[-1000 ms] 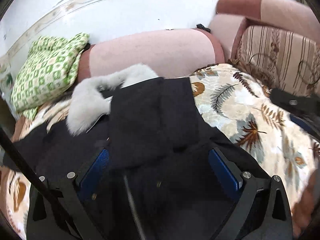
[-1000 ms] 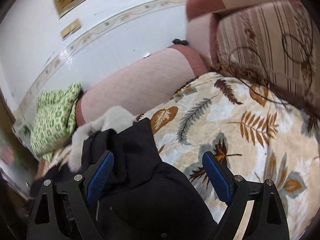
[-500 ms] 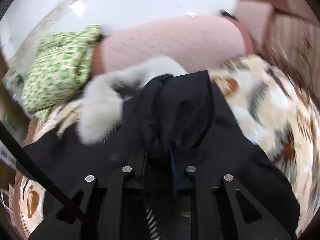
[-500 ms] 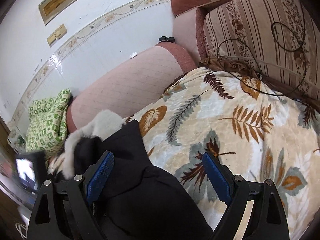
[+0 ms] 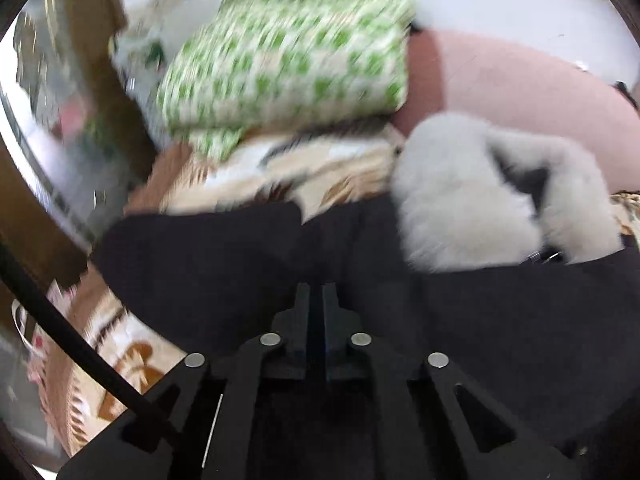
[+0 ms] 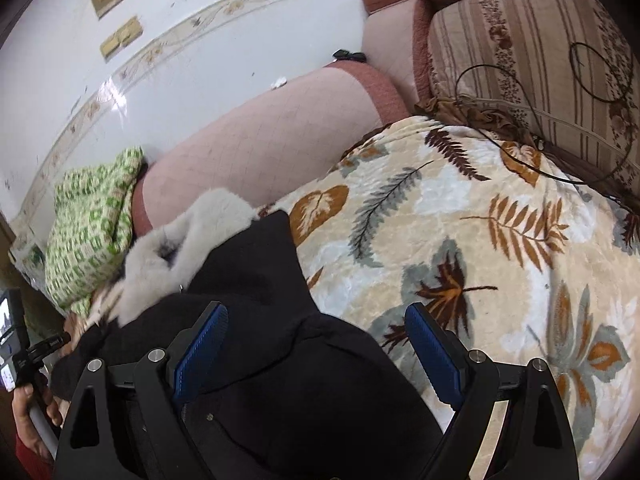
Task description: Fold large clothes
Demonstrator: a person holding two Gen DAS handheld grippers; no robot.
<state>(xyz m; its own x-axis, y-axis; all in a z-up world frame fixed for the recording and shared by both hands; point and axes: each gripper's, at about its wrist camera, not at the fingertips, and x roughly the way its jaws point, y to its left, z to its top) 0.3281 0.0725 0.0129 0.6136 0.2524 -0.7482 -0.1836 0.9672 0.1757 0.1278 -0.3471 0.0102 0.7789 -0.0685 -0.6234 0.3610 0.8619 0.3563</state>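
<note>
Coat point(image 6: 260, 380): black, matte woven cloth, heavy and bulky, bunched in thick folds. It lies on the blanket point(image 6: 460, 240) at the lower left of the right wrist view, filling the bottom of that frame under my right gripper point(image 6: 316, 352). Long axis runs from lower centre up toward the upper left, collar end pointing at the sofa arm point(image 6: 260, 148). In the left wrist view the coat point(image 5: 480, 320) spans the whole lower half as a dark band from left to right.

Fur trim point(image 6: 188, 248): pale grey-white, long fluffy pile, curved into a loop at the collar end. In the left view the trim point(image 5: 472, 200) sits at centre right, above the black cloth.

Left gripper point(image 5: 316, 312): my fingers are pressed together, black cloth right at their tips. Whether a fold is pinched I cannot tell, black on black and the frame blurred.

Right gripper: my fingers stand wide apart, blue ribbed pads point(image 6: 200, 352) clear of the cloth, a hump of coat lying between them.

Blanket: cream plush, embossed, printed with brown, orange and grey leaves and ferns; it covers the seat.

Sofa arm: pink, rounded, with faint grid quilting.

Pillow point(image 6: 92, 224): green-and-white checked, soft and lumpy, at left against the sofa arm's end. In the left view the pillow point(image 5: 288, 56) lies at upper centre, smeared.

Back cushion point(image 6: 528, 64): beige with brown floral stripes, upper right; a thin dark cable point(image 6: 560, 72) loops over it.
</note>
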